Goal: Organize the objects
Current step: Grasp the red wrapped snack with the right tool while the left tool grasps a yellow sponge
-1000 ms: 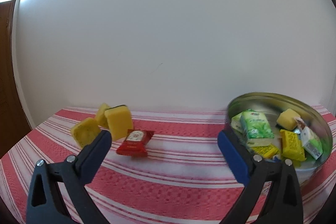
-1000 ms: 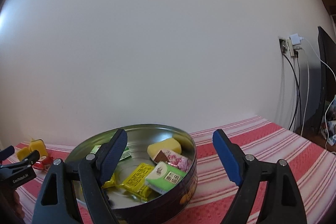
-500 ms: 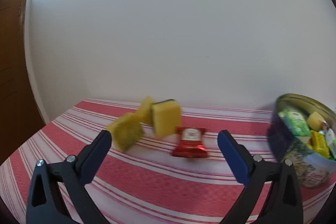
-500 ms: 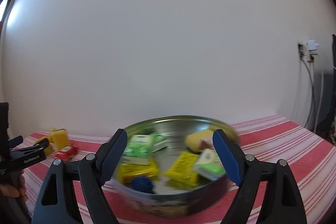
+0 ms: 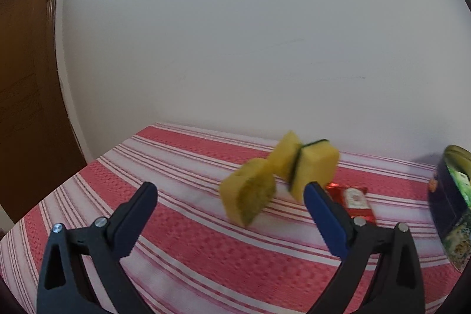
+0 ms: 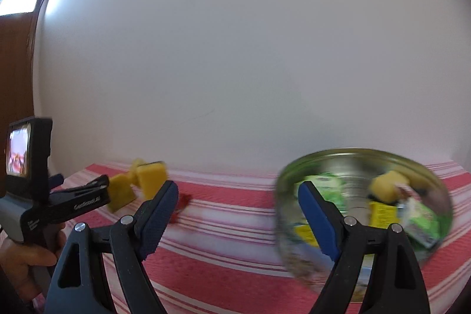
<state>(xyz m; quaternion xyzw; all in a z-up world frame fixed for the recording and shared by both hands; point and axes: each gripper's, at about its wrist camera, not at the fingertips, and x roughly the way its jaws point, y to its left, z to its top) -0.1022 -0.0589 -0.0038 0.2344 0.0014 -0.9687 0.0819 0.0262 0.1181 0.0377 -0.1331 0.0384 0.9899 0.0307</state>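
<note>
The left gripper [image 5: 229, 196] has its 2 fingers spread wide, and nothing is between the pads. Just beyond the gap, a little toward the right finger, a yellow sponge [image 5: 248, 192] lies on the striped tablecloth [image 5: 176, 225]. Behind it stand 2 more yellow sponges [image 5: 315, 167], leaning on each other, the nearer one with a dark scrub layer. Past the tip of the right finger lies a red snack packet [image 5: 353, 199], partly hidden by that finger. Far to the right of the fingers, the dark wall of a round metal tin [image 5: 441, 205] shows at the picture edge.

The right gripper [image 6: 238, 202] is also spread wide and holds nothing. Behind its right finger stands the same tin [image 6: 338, 158], blurred, with green and yellow packets [image 6: 379, 211] and a yellow sponge piece [image 6: 385, 187] inside. Beyond its left finger, the 3 sponges [image 6: 147, 178] sit near the wall [image 6: 235, 49], and a bit of the red packet [image 6: 184, 200] shows beside that fingertip. Further left, a hand [image 6: 26, 258] holds the other gripper's handle, with a small screen [image 6: 19, 152] on top.
</note>
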